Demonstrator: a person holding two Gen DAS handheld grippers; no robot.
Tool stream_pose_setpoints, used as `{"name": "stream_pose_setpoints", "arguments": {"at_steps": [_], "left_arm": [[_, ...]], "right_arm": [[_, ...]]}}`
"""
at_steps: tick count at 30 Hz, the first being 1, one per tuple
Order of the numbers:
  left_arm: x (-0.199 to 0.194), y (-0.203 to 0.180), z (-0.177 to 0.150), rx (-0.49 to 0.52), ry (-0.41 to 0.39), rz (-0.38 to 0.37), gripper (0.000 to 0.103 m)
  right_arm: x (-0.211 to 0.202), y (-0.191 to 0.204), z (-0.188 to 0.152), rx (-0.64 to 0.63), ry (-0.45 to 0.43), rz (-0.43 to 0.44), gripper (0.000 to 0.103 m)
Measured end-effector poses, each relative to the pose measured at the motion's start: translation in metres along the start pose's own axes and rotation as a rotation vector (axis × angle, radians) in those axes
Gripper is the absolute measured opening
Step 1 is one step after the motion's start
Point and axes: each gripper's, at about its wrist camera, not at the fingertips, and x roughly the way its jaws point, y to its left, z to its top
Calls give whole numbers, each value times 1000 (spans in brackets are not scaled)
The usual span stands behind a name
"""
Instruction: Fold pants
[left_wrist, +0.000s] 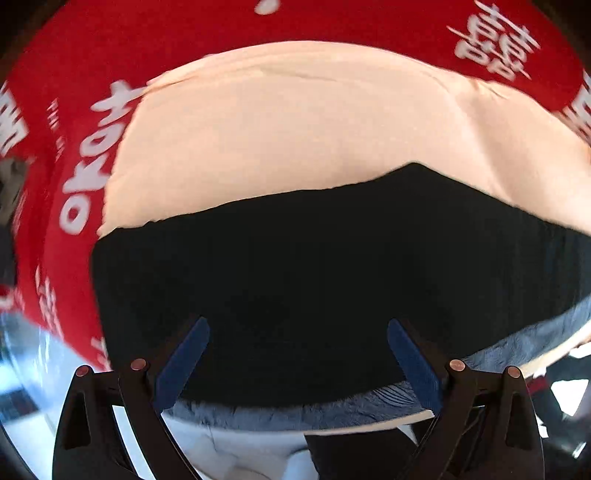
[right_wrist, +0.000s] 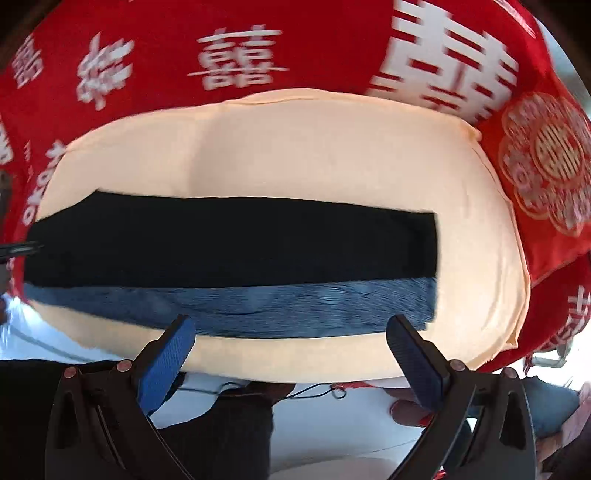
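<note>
Lying lengthwise on a pale peach cloth pad (right_wrist: 314, 155), the dark navy pants (right_wrist: 236, 240) stretch as one long folded strip from the left side of the right wrist view to a straight-cut end near the right, with a band of lighter blue, fuzzy fabric (right_wrist: 258, 310) showing along their near edge. The pad rests on a red cloth printed with white characters (right_wrist: 236, 55), which frames it on the left, far and right sides; on the right a red cushion with a gold flower emblem (right_wrist: 546, 162) sits just beside the pad's corner. In the left wrist view the left tongs (left_wrist: 298, 360) hang over the wide dark part of the pants (left_wrist: 295, 266), their blue-padded fingers (left_wrist: 183, 363) spread far apart with nothing between them; whether the tips touch the fabric cannot be told. The peach pad (left_wrist: 295, 129) lies beyond, and the red cloth (left_wrist: 351, 18) beyond that. In the right wrist view the right tongs (right_wrist: 291, 360) are likewise spread wide and empty, poised at the pad's near edge just short of the blue band, apart from the pants. Below them lie a pale floor (right_wrist: 332, 424), a dark trouser leg (right_wrist: 221, 435) and a thin black cord (right_wrist: 314, 393).
</note>
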Motion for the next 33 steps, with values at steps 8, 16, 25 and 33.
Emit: {"name": "stream_pose_setpoints", "arguments": {"at_steps": [8, 16, 25, 33], "left_arm": [[27, 121, -39, -270, 56, -4, 101], [31, 116, 23, -117, -15, -13, 101], [16, 132, -20, -242, -58, -205, 103], [45, 102, -49, -169, 74, -134, 103]], "right_arm": [[-13, 76, 20, -100, 60, -49, 103], [-19, 152, 32, -238, 83, -46, 103], [-42, 196, 48, -325, 29, -66, 103], [-33, 180, 35, -213, 73, -69, 103]]}}
